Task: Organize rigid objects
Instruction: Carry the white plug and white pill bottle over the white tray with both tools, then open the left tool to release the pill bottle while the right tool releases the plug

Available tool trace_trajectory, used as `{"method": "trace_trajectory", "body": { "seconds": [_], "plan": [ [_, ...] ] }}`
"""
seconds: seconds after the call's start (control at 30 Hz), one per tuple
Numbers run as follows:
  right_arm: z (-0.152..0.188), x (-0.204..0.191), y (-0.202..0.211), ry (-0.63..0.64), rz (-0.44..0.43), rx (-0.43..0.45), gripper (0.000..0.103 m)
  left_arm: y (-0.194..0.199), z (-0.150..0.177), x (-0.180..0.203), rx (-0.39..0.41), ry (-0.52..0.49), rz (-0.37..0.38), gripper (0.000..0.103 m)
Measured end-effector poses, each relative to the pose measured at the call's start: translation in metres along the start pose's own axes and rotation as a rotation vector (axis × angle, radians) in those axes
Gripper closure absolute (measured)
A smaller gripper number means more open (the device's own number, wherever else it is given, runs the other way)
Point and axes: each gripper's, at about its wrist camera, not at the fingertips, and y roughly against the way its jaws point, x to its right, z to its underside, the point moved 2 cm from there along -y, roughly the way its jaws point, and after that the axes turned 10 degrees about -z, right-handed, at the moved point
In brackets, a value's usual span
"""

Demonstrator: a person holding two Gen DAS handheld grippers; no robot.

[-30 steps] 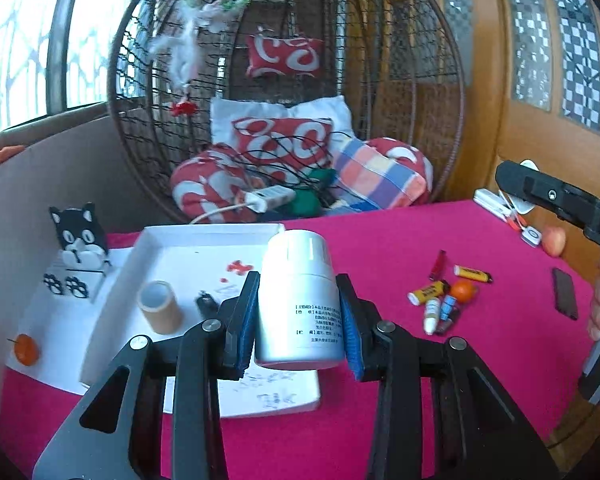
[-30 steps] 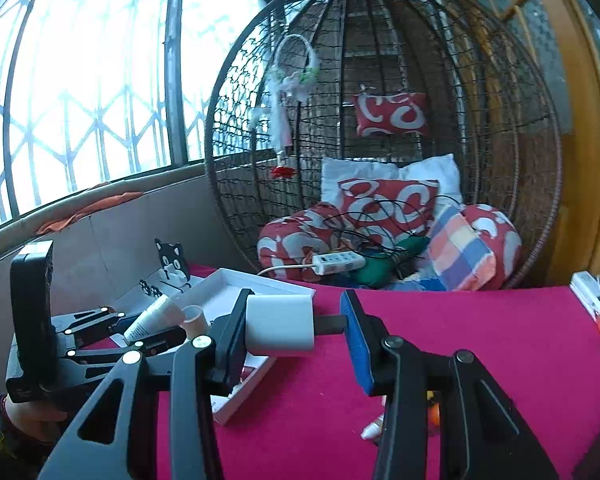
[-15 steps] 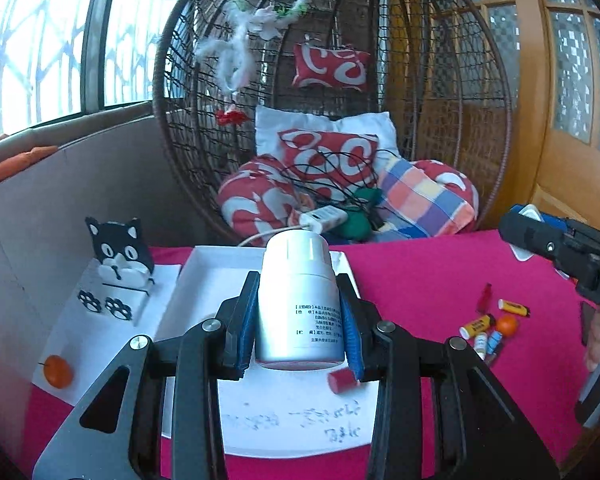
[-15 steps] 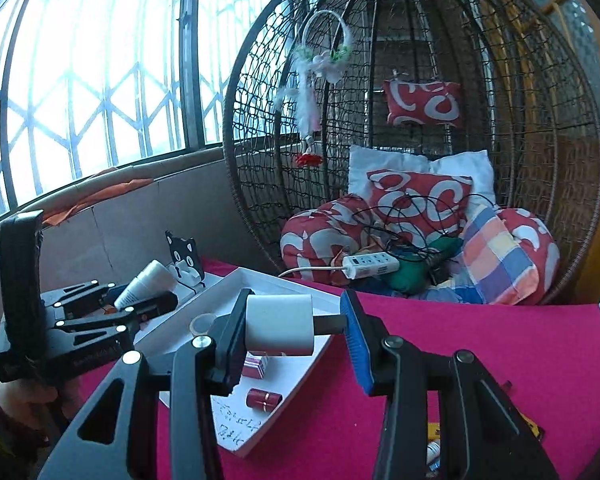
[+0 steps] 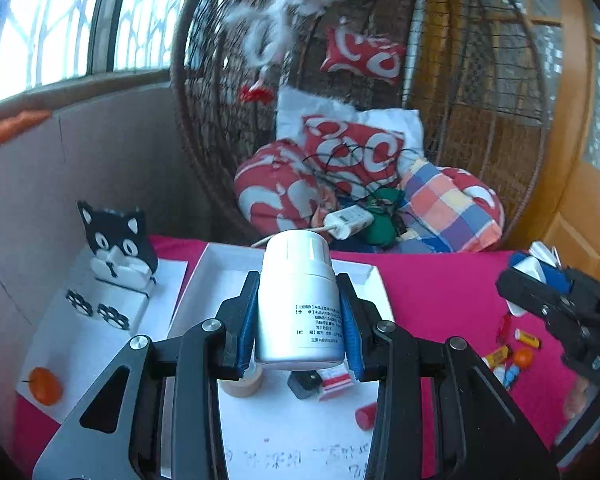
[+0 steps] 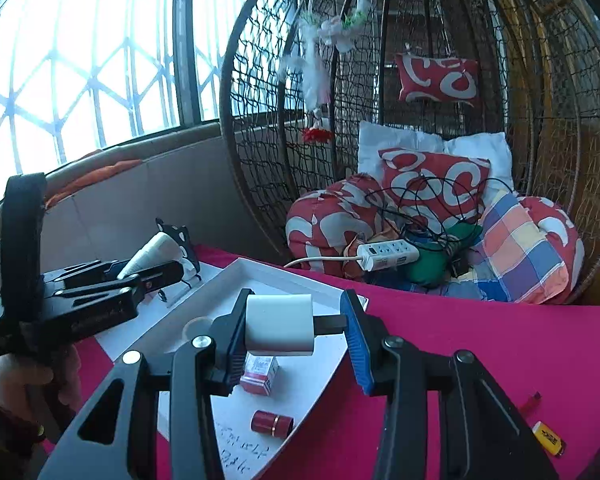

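My left gripper (image 5: 298, 332) is shut on a white pill bottle (image 5: 298, 300), held upright above the white tray (image 5: 204, 280). My right gripper (image 6: 294, 326) is shut on a white charger plug (image 6: 280, 324), its prongs against the right pad, held above the same tray (image 6: 260, 270). In the tray lie a tape roll (image 5: 242, 384), a black item (image 5: 304, 386), a red-and-white box (image 6: 260, 372) and a red tube (image 6: 272, 424). The left gripper also shows in the right wrist view (image 6: 168, 266).
A cat-shaped stand (image 5: 116, 240) and an orange ball (image 5: 46, 386) sit on white paper to the left. Lighters and small items (image 5: 512, 354) lie on the red cloth at right. A cardboard wall (image 5: 60, 168) and a wicker chair (image 6: 420, 120) stand behind.
Both grippers have moved over the tray with their loads still held. The left view now looks further left and nearer the tray; the right gripper has come closer to the tray's contents.
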Motion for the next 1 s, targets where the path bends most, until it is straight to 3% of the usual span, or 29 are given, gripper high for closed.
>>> {"method": "trace_trajectory", "body": {
  "seconds": [0.4,0.6,0.8,1.0],
  "plan": [
    [0.01,0.014,-0.065,-0.075,-0.008,-0.107,0.06,-0.056,0.011,0.013,-0.08,-0.041,-0.103,0.067],
    [0.02,0.012,-0.093,-0.076,0.002,-0.156,0.06,-0.077,0.014,0.008,-0.116,-0.036,-0.12,0.067],
    [0.028,0.018,-0.124,-0.112,0.023,-0.207,0.06,-0.1,0.019,0.004,-0.185,-0.004,-0.126,0.067],
    [0.04,0.022,-0.141,-0.122,0.034,-0.242,0.059,-0.107,0.022,-0.006,-0.203,0.045,-0.147,0.063]
  ]
}}
